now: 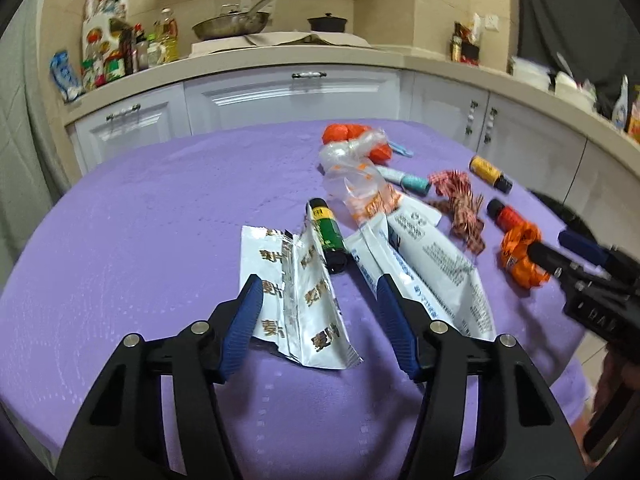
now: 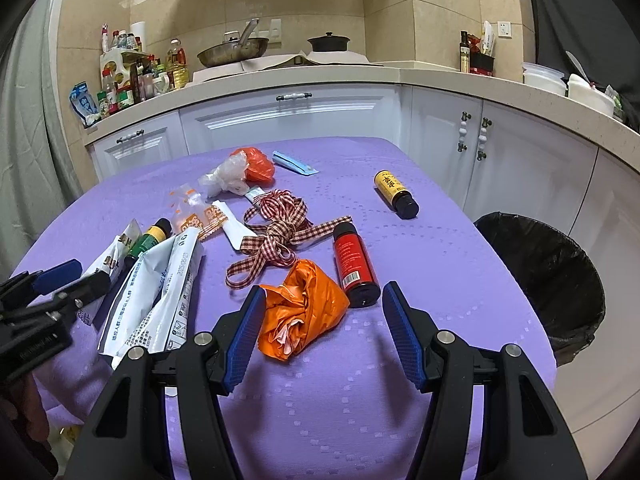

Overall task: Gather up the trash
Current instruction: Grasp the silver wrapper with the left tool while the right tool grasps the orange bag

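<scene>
Trash litters our purple table (image 2: 420, 248): our left gripper (image 1: 318, 294), jaws spread, straddles a silver wrapper (image 1: 304, 292), while our right gripper (image 2: 324, 308) gapes around a crumpled orange bag (image 2: 300, 308) (contact unclear). The black-lined bin (image 2: 548, 276) sits half hidden behind the table edge.

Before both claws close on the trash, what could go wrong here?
1. The right claw is open around the orange bag, but the red bottle lies right beside it; closing may catch or roll it.
2. The left claw straddles the silver packet; this flat foil may slip out.
3. The bin stands beside the table, so pushed bottles could miss it.
</scene>
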Action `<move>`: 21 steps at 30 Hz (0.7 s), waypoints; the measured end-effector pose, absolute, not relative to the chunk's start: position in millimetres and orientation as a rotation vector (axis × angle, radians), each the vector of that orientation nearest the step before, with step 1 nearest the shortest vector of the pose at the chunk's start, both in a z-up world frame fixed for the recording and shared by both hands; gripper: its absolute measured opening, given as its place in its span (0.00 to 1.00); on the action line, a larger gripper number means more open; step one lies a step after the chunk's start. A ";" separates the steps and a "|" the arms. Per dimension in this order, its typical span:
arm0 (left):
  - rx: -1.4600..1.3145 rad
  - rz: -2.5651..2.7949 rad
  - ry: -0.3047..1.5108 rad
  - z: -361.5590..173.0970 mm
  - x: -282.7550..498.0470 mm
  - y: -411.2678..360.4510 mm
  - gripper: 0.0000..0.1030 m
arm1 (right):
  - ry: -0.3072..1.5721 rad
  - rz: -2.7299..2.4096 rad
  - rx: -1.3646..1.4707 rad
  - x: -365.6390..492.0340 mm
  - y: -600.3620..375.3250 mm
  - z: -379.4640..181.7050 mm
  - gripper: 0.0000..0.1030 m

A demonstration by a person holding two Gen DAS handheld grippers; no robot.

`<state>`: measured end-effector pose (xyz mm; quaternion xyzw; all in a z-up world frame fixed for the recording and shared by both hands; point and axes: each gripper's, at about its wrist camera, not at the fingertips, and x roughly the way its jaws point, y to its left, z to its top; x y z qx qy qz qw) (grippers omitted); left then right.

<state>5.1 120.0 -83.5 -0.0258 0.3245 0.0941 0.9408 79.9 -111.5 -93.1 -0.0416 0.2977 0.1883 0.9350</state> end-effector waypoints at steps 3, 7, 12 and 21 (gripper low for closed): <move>-0.060 0.179 0.689 -90.9 7.3 120.6 0.35 | 0.610 0.393 -0.084 79.8 -111.7 -94.0 0.58; -0.079 0.164 0.708 -96.2 5.0 123.8 0.09 | 0.615 0.400 -0.082 80.0 -110.7 -95.0 0.58; -0.114 0.174 0.686 -90.6 -4.5 136.2 0.04 | 0.618 0.407 -0.082 79.5 -108.1 -96.7 0.58; -0.150 0.231 0.677 -85.1 -17.8 158.3 0.03 | 0.626 0.402 -0.091 82.4 -103.9 -102.6 0.57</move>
